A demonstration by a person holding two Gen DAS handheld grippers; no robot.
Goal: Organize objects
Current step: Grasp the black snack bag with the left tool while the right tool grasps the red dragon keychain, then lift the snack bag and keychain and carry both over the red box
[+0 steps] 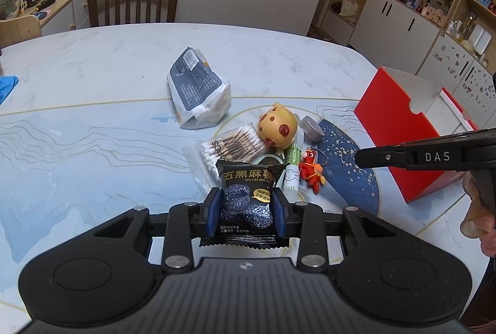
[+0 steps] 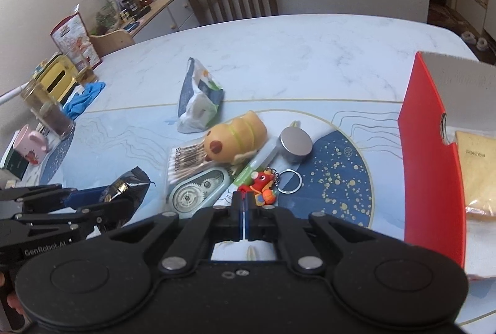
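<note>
Black snack packet (image 1: 246, 197) sits clamped upright in the left tongs (image 1: 247, 207) above the counter (image 1: 93, 79), the red box (image 1: 403, 129) lying off to their right, nearer the fully closed right tongs (image 2: 245, 203).

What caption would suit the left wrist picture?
Left gripper holds a black snack packet above a table cluttered with cotton swabs, toys and a red box.
</note>
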